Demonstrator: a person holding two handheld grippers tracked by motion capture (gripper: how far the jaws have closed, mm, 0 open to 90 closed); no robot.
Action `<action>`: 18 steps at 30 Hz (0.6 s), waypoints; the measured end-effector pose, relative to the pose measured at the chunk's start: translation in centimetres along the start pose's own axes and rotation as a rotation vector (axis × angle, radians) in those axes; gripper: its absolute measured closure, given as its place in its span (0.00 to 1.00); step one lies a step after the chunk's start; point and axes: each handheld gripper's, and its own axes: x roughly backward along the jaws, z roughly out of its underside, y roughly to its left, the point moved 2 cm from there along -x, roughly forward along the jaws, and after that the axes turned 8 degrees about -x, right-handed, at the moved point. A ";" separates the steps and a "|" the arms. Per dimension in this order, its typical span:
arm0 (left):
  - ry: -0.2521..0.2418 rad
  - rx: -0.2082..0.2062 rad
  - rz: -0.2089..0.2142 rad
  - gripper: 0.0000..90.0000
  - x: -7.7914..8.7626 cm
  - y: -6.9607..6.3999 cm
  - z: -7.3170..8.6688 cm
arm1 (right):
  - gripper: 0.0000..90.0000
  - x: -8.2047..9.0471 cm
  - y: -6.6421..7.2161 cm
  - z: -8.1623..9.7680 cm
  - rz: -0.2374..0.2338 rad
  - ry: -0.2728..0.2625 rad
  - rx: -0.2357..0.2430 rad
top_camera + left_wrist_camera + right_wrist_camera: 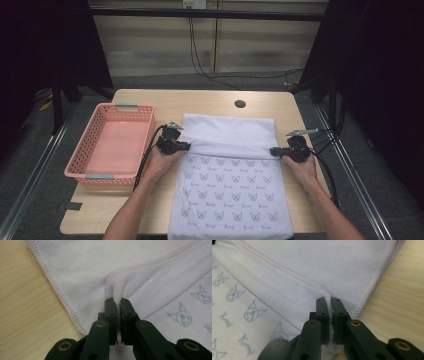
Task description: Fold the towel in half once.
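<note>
I clamp the left claw (184, 146) and right claw (275, 150) on the white cat-print towel's (230, 195) far hem, beside the pink plastic basket (85, 155), folding it evenly.

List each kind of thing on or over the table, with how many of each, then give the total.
Printed towel: 1
Pink basket: 1
Grippers, left gripper and right gripper, each shut on the towel: 2
Total: 4

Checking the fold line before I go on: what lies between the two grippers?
In the high view, just the towel: its folded edge runs unbroken from the left gripper to the right gripper, each shut on a side.
</note>
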 end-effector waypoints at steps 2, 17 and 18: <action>-0.015 0.009 -0.003 0.96 -0.2 0.3 -0.1 | 0.96 -0.4 -0.1 -0.4 0.006 -0.004 0.004; 0.006 0.029 -0.044 0.96 -1.5 3.2 -1.8 | 0.96 -3.4 -1.3 -3.9 0.055 -0.031 -0.033; 0.002 0.027 -0.062 0.96 -1.6 3.2 -1.9 | 0.96 -3.6 -1.3 -4.1 0.060 -0.036 -0.027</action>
